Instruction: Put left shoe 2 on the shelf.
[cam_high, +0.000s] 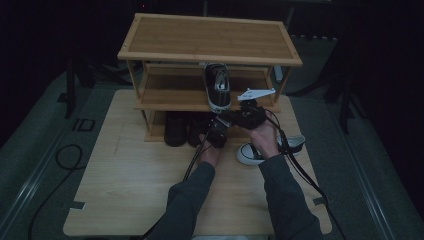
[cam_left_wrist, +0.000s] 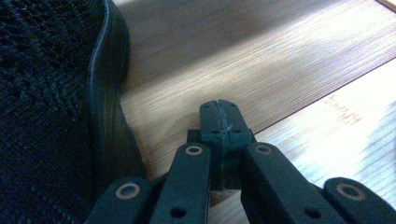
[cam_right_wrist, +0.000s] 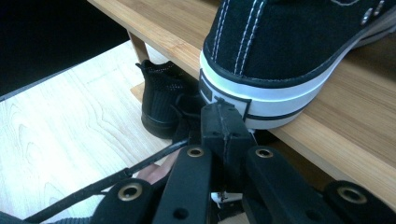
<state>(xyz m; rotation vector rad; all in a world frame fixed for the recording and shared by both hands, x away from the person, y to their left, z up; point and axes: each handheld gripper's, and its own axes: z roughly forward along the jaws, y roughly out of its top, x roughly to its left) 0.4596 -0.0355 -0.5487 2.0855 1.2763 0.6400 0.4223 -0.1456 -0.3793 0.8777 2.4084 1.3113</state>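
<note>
Standing on a pale wooden table (cam_high: 130, 190), the shoe rack (cam_high: 210, 40) faces darkness.

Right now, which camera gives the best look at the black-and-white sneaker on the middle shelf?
The high view: the black-and-white sneaker lies whole on the rack's middle shelf, heel toward the person. The right gripper view shows just its heel up close, behind the shut right tool. The left gripper view faces a black mesh shoe instead.

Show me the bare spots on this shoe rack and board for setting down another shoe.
The rack's top shelf is bare. The middle shelf is free left of the black-and-white sneaker. The bottom shelf is free right of the black shoes. The board is open front left; it is crowded around both grippers and the sneaker.
</note>
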